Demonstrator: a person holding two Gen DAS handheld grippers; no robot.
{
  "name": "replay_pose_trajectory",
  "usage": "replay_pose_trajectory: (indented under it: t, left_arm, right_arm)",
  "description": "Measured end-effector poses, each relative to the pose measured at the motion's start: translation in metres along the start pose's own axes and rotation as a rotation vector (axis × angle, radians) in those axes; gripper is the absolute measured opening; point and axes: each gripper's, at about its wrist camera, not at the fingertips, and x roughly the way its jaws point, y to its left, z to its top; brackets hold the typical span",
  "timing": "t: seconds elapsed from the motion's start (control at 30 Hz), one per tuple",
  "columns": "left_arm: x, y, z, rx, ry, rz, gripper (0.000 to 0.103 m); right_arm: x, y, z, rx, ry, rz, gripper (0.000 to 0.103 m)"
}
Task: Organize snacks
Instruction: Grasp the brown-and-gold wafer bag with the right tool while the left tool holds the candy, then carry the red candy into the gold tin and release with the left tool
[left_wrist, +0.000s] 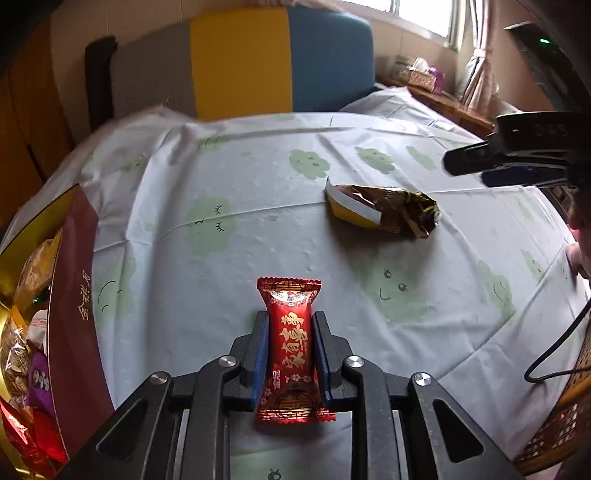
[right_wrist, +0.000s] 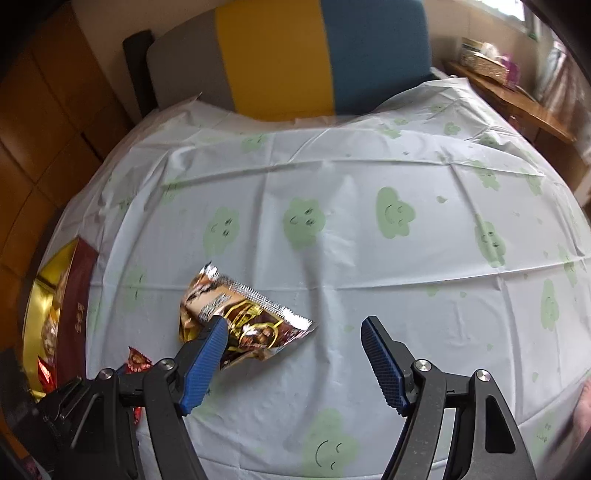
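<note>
My left gripper (left_wrist: 290, 316) is shut on a red snack packet with gold characters (left_wrist: 290, 343), held lengthwise between the blue pads above the table. A crumpled gold and brown snack packet (left_wrist: 384, 214) lies on the cloth further ahead to the right; it also shows in the right wrist view (right_wrist: 240, 314). My right gripper (right_wrist: 295, 323) is open and empty, its left finger (right_wrist: 207, 358) over the near edge of that gold packet. The red packet's tip (right_wrist: 137, 361) and the left gripper show at the lower left of the right wrist view.
A dark red and gold box (left_wrist: 72, 295) filled with several snacks stands at the left table edge, also in the right wrist view (right_wrist: 75, 295). The table has a white cloth with green clouds (left_wrist: 258, 177). A grey, yellow and blue chair back (left_wrist: 240, 62) stands behind it. A black cable (left_wrist: 554, 350) hangs at right.
</note>
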Motion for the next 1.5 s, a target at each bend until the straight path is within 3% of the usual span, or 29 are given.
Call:
replay_pose_trajectory:
  t: [0.47, 0.77, 0.83, 0.87, 0.97, 1.23, 1.5]
  left_arm:
    - [-0.006, 0.004, -0.022, 0.015, -0.143, -0.031, 0.023]
    - [-0.007, 0.005, -0.026, 0.006, -0.164, -0.04, 0.023]
    - [-0.008, 0.006, -0.027, 0.001, -0.167, -0.046, 0.023]
    - [-0.008, 0.006, -0.027, 0.0, -0.167, -0.047, 0.023]
    - [-0.009, 0.006, -0.028, -0.002, -0.171, -0.049, 0.023]
    - [-0.01, 0.005, -0.028, -0.005, -0.173, -0.049, 0.024]
    - [-0.01, 0.002, -0.026, 0.008, -0.159, -0.03, 0.023]
  right_arm:
    - [0.021, 0.051, -0.02, -0.292, 0.018, -0.013, 0.078]
    - [0.058, 0.076, -0.001, -0.473, 0.046, -0.142, 0.078]
    - [0.071, 0.078, 0.001, -0.495, 0.074, -0.15, 0.071]
    - [0.075, 0.079, 0.002, -0.503, 0.091, -0.144, 0.047]
    - [0.072, 0.084, 0.0, -0.511, 0.088, -0.131, 0.036]
    - [0.053, 0.097, -0.04, -0.505, 0.136, -0.004, 0.036]
    - [0.058, 0.078, -0.039, -0.438, 0.12, 0.079, 0.042]
